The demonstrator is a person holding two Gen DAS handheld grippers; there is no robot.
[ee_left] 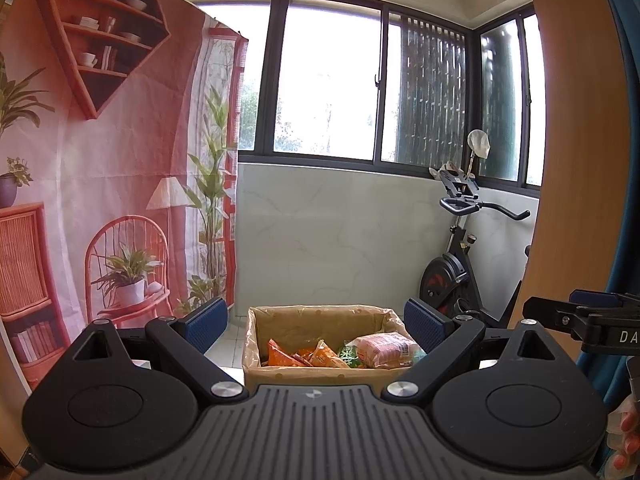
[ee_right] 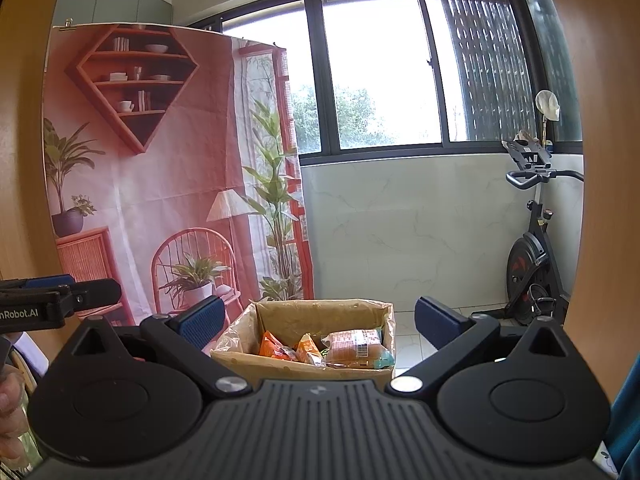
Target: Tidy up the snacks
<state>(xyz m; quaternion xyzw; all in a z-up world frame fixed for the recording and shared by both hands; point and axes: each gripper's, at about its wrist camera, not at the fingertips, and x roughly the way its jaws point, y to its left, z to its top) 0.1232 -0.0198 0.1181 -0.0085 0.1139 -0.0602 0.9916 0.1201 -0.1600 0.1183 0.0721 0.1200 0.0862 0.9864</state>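
Note:
A cardboard box [ee_left: 320, 314] lined with clear plastic stands straight ahead in the left wrist view, and also in the right wrist view [ee_right: 324, 312]. Inside lie orange snack packets [ee_left: 280, 356], a green packet [ee_left: 349, 354] and a wrapped bread loaf [ee_left: 386, 350]. The loaf [ee_right: 354, 346] and orange packets [ee_right: 272, 346] show in the right view too. My left gripper [ee_left: 316, 326] is open and empty, above and short of the box. My right gripper [ee_right: 320, 322] is open and empty, likewise placed. Each gripper shows at the other view's edge.
A printed backdrop [ee_left: 112, 160] hangs at the left. An exercise bike [ee_left: 460, 260] stands at the right by the window wall. A wooden panel [ee_left: 572, 140] fills the right side. White tiled floor [ee_left: 224, 344] surrounds the box.

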